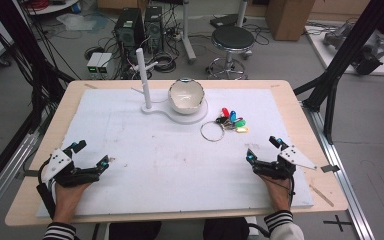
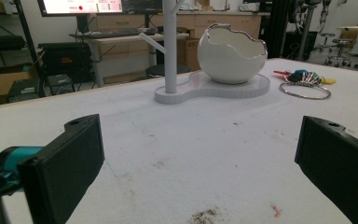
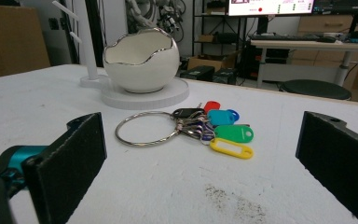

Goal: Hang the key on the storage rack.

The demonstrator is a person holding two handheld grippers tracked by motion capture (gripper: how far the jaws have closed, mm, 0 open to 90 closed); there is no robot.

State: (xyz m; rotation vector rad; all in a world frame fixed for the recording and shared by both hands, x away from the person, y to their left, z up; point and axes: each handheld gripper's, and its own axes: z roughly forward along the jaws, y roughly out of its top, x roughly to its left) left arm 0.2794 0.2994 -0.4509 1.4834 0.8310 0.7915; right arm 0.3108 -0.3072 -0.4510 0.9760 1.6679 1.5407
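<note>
A key ring with several coloured tags lies flat on the white mat, right of centre. Behind it stands a white egg-shaped bowl on a white base with an upright peg stand. My left gripper rests open at the near left of the mat, nothing between its jaws. My right gripper rests open at the near right, pointing toward the key ring, which lies well ahead of its jaws.
The white mat covers most of a wooden table. A black stool, computer towers and loose cables stand on the floor beyond the far edge. Black frame posts rise at the right.
</note>
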